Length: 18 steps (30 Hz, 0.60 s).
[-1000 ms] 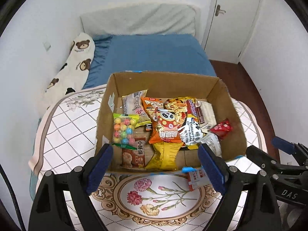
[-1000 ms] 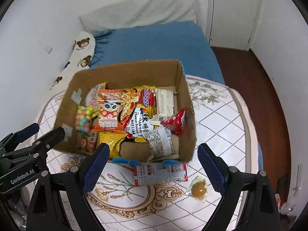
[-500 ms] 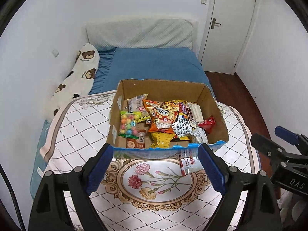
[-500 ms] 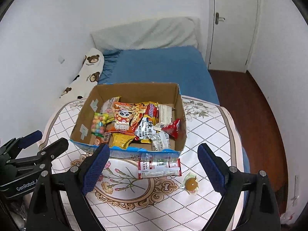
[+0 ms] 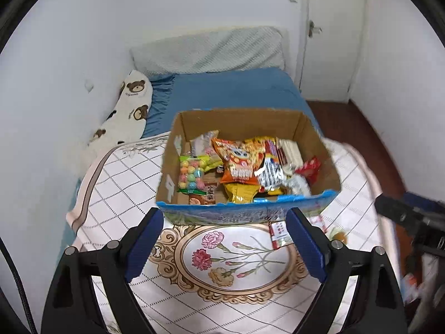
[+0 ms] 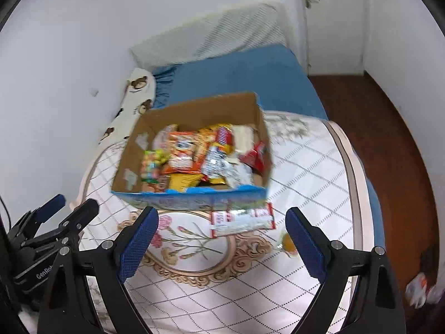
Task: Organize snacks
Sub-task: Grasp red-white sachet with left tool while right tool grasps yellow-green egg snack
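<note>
Box: cardboard snack box with a blue printed near wall sits on the far part of the table, which wears a white quilted cloth with a floral medallion.
Contents: colourful candy-ball bag at the left, orange panda-print chip bag in the middle, yellow packet at the near side, red wrapped snack at the right, all heaped and overlapping.
Outside the box: red-and-white packet lies flat on the cloth just near the box's near right corner; a small orange sweet in clear wrap lies to its right, apart from it.
Left gripper: jaws spread wide, nothing between them, over the medallion, short of the box.
Right gripper: jaws equally wide and empty, the packet lying on the cloth beyond and between its blue pads.
Room: blue bed beyond the table, bear-print pillow at far left, white door at far right.
</note>
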Tool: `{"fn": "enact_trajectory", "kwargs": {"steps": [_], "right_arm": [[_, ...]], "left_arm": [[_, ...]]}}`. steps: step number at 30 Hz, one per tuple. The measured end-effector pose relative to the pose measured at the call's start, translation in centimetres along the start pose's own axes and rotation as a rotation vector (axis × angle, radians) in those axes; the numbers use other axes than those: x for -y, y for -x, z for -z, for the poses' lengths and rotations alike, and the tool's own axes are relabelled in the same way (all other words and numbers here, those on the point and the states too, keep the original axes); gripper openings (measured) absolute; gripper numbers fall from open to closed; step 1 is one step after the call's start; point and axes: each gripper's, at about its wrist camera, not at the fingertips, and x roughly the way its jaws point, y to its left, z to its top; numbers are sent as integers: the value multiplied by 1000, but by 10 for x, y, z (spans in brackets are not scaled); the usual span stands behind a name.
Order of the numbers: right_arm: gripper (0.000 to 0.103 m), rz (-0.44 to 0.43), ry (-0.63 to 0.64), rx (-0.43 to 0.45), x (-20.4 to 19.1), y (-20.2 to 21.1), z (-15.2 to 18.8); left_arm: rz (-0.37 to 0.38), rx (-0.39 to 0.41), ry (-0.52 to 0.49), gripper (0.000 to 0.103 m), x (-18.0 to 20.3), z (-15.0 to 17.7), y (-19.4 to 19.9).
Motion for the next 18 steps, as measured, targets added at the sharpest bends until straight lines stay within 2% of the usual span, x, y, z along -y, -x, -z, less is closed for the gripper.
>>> {"fn": "enact_trajectory", "kwargs": {"steps": [1,2,3,7,9,13,14,16,18], "right_arm": [[86,8,-20,-27,13,-11,2],[68,4,-36,-47,23,-20,4],[64,1,-66,-78,36,-31,6],[64,0,-199,-162,93,-72,23],[64,-25,-288,-207,123,-96,35],[64,17,-377,-252,162,-124,57],[64,24,-392,-256,170,-129,63],[64,41,-403,-258,179,-134,70],[64,48,-416,-259,188,-137,79]], "left_arm": [[0,-12,-46,90,11,3,-13],[4,-35,-97,90,22,6,-27],[13,-53,-152,90,33,8,-38],[3,-114,-427,90,88,27,-94],[13,-126,-522,90,108,35,-115],[-29,-109,-763,90,152,54,-146],[-17,-109,-847,90,167,64,-153],[-56,-87,-977,90,185,83,-162],[-67,-78,-1066,90,199,98,-167]]}}
